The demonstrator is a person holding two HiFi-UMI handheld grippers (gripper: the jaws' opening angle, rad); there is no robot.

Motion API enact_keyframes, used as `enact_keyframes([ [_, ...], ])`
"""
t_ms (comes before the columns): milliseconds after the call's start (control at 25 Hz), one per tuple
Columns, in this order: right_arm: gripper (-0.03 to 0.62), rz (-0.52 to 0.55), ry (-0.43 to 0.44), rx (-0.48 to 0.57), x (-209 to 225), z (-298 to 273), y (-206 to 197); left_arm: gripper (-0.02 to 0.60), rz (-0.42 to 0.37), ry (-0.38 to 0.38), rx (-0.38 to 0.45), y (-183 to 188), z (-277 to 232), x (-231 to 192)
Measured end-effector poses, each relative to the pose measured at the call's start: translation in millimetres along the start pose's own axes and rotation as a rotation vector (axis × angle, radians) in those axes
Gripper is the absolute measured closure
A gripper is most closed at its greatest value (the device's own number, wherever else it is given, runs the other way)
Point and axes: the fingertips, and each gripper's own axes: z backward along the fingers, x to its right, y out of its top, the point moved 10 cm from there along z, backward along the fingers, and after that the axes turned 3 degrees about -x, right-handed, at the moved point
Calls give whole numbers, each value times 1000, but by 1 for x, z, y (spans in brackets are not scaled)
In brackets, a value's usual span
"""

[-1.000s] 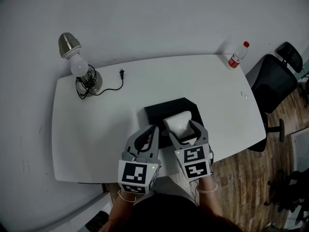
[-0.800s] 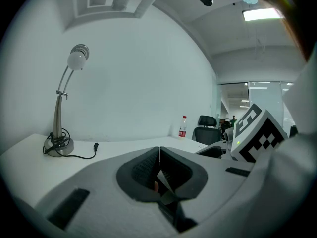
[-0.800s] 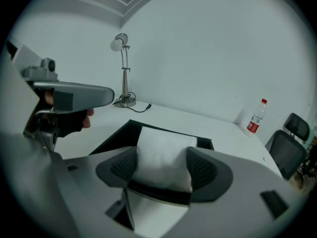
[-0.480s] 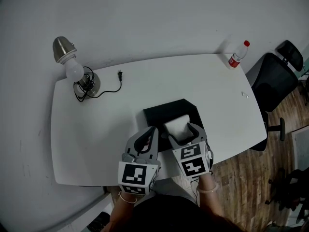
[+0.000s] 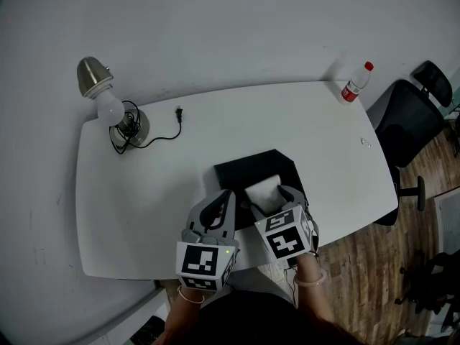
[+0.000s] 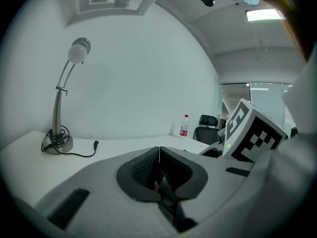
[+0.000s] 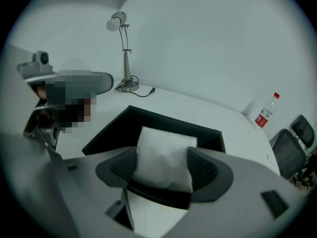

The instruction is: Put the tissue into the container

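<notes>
Indoors, a white table (image 5: 251, 117) against a pale wall (image 5: 215, 27) bears the container (image 5: 241, 169).

A white table (image 5: 230, 131) fills the middle. Near its 10 o'clock corner stands a lamp (image 5: 108, 103), its black cord (image 5: 154, 136) coiled round the base and ending in a plug (image 5: 180, 110) toward 11. A red-capped bottle (image 5: 353, 83) stands at 2 o'clock. A black chair (image 5: 406, 124) stands off the table at 3, on wood floor (image 5: 374, 264).
</notes>
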Motion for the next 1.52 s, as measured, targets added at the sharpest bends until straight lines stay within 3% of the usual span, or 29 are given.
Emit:
enact_keyframes([
  [680,263,-7,16,-182,3,-15,10,554,12,7,-2,-2,0,-8],
  [1200,263,-5,15,-182,3,-15,10,554,1,26,1,-1,11,-8],
  [1520,263,-21,2,-128,3,-9,11,554,-5,32,10,1,18,-8],
])
